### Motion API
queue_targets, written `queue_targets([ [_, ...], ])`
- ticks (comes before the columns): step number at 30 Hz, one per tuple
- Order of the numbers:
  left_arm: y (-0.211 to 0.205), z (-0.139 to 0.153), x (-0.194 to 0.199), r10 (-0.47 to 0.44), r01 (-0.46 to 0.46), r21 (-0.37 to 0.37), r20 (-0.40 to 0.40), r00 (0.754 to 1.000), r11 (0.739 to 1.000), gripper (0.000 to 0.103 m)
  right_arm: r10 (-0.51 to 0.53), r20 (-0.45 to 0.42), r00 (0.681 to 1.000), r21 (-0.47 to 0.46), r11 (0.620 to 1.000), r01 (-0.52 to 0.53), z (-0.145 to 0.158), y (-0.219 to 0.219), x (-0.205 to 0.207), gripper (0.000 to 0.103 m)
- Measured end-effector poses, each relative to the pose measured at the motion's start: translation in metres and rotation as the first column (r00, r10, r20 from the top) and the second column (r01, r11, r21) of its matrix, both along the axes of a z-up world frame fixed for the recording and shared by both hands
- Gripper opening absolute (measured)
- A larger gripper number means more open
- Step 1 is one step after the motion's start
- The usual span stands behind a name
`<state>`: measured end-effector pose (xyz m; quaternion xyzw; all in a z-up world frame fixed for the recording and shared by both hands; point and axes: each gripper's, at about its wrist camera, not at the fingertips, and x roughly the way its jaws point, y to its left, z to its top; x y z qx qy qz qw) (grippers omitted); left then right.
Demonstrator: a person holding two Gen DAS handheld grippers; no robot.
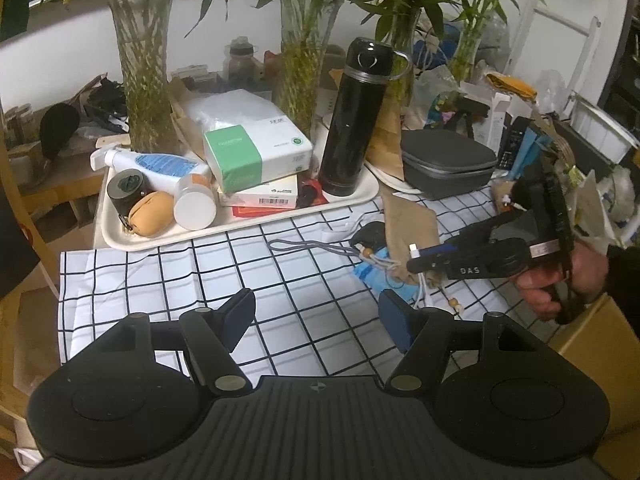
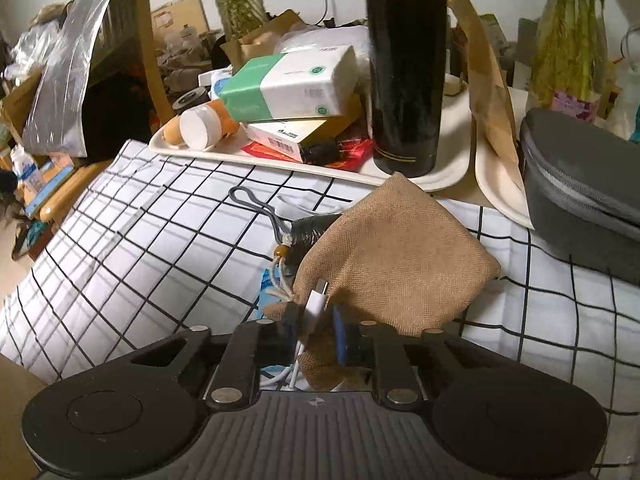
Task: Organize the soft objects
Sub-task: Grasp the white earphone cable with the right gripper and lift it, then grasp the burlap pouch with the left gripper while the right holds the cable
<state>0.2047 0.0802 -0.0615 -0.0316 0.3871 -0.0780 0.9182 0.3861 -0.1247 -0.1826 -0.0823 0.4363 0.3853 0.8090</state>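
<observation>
Right wrist view shows the right gripper (image 2: pixel 314 330) clamped narrow on a white charging cable (image 2: pixel 316 300), its plug poking up just beside the tan burlap drawstring pouch (image 2: pixel 396 260) lying on the checked tablecloth (image 2: pixel 140 248). Only the left wrist view shows the left gripper (image 1: pixel 316 318) gaping empty, farther from the pouch, over bare cloth.

My right gripper (image 2: pixel 314 330) has its jaws pinched on a white cable (image 2: pixel 318 300), the plug end sticking up between the blue pads. Just beyond lies a tan burlap pouch (image 2: pixel 396 256) on the checked cloth (image 2: pixel 140 248) covering the surface, its near corner under my jaws. A grey cord loop (image 2: pixel 256 204) trails beside it. Behind, a black flask (image 2: pixel 406 64) stands on a cream tray (image 2: pixel 444 176).
</observation>
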Motion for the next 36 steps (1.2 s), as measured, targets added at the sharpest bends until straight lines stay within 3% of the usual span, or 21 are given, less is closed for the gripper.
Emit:
queue_targets([
  [11, -0.002, 0.000, -0.001, -0.008, 0.008, 0.005, 0.001, 1.000, 1.000, 0.067, 0.044, -0.002, 0.999, 0.043, 0.998, -0.044, 0.024, -0.012, -0.009, 0.011],
  [19, -0.004, -0.001, -0.004, -0.027, 0.026, 0.032, 0.023, 0.999, 0.999, 0.067, -0.017, 0.008, 1.000, 0.068, 0.998, 0.016, 0.053, -0.036, -0.010, 0.010],
  [28, -0.008, 0.001, -0.005, -0.041, 0.040, 0.031, 0.056, 0.998, 0.999, 0.067, -0.078, 0.080, 0.994, 0.102, 0.992, 0.070, 0.089, -0.060, -0.027, 0.010],
  [36, -0.016, -0.002, -0.014, -0.057, 0.044, 0.146, 0.087, 0.995, 0.988, 0.067, -0.163, 0.166, 0.973, 0.040, 0.987, 0.158, 0.107, -0.069, -0.051, 0.010],
])
